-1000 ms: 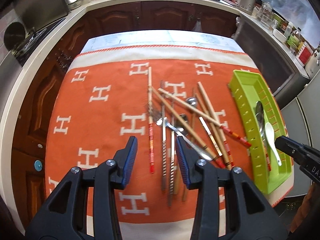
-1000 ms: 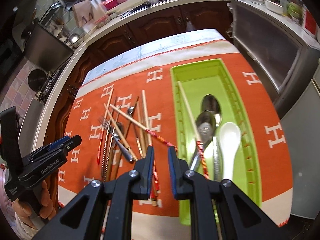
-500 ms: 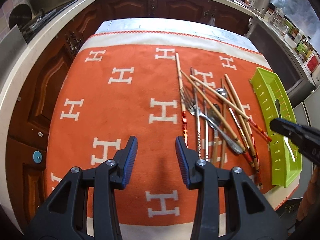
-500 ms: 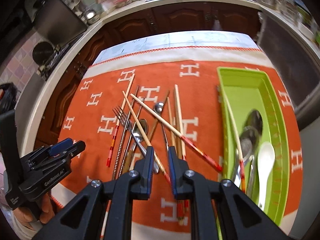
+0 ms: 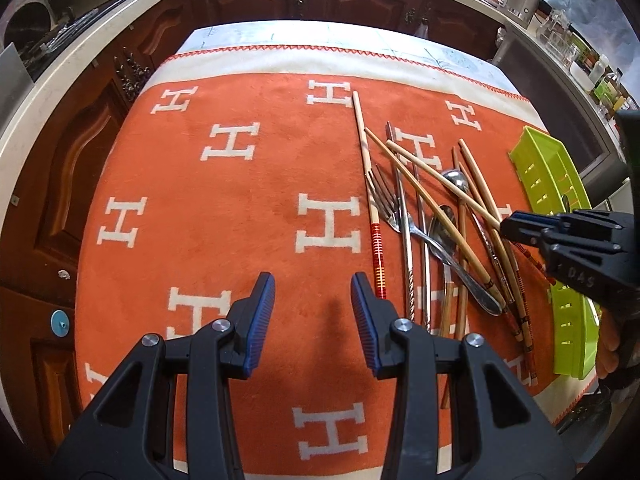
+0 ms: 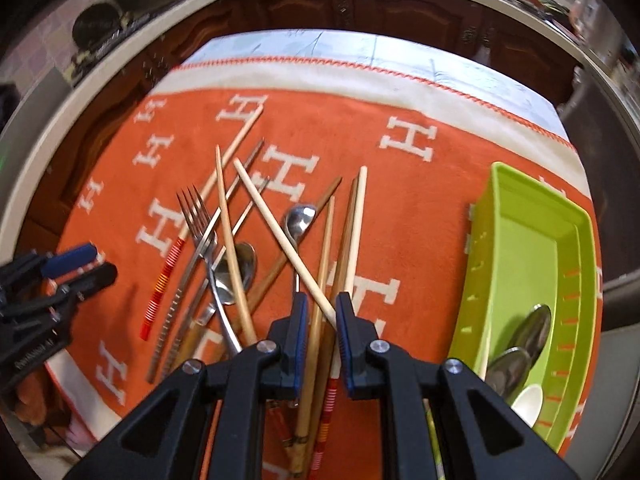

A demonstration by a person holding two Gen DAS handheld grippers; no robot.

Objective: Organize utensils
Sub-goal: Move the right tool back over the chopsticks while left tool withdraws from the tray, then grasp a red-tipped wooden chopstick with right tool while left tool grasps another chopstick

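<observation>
Kitchen island w/ orange H-print cloth is the work surface, dark cabinets behind. R gripper: jaws narrow, not clamped; several chopsticks of the pile lie in the gap between its pads, but contact can't be confirmed, so logged as not gripping yet. Vs 1 s ago it has swung off the green tray and dropped low over the pile, wrist rolled. L gripper: jaws apart, empty, hovering over bare cloth just left of the red-banded chopstick; it has shifted left off the pile and lowered a bit. Outward: fork, spoons, wood and metal sticks still crossed in a heap mid-cloth; tray at R edge already holds spoons and a white ladle-spoon. Judgement: R is lining up next chopstick pick for the tray; most of the sorting remains. Risk: crossed sticks may drag neighbours.
</observation>
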